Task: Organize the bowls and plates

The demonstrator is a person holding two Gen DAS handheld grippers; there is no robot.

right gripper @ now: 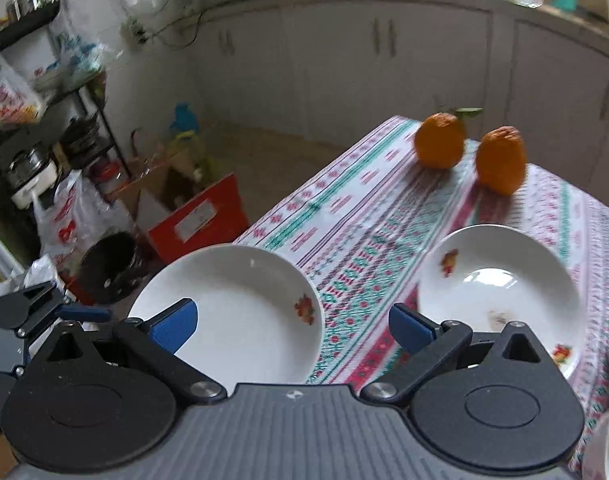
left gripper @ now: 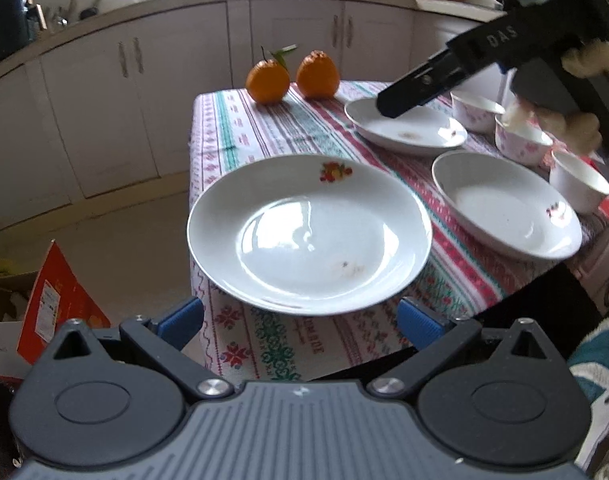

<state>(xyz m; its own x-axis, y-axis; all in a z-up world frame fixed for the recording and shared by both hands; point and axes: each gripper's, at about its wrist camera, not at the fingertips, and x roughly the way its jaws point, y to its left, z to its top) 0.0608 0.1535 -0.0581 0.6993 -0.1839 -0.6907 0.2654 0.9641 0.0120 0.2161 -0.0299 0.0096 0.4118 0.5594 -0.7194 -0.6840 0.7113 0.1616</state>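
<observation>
A table (left gripper: 264, 128) covered with a striped, flower-patterned tablecloth (left gripper: 456, 264) stands in a kitchen, with pale cupboards (left gripper: 152, 92) behind it. Two oranges (left gripper: 268, 82) sit side by side at the table's far corner.

In the left wrist view, the left tongs (left gripper: 300, 320) are spread wide, and their blue tips sit either side of the near rim of a white plate (left gripper: 308, 236) without gripping it. This plate has a small fruit picture on its far rim and hangs over the near corner of the table. A second plate (left gripper: 504, 208) lies to its right. A third plate (left gripper: 408, 128) lies between the oranges and the second plate. Three small white bowls (left gripper: 522, 142) with pink flowers stand in a row just right of these plates.

The right tongs (right gripper: 292, 328) also stand spread wide and hold nothing. In the left wrist view they reach in from the upper right, held by a gloved hand (left gripper: 580, 120), with a tip over the rim of the third plate. I cannot tell whether it touches.
</observation>
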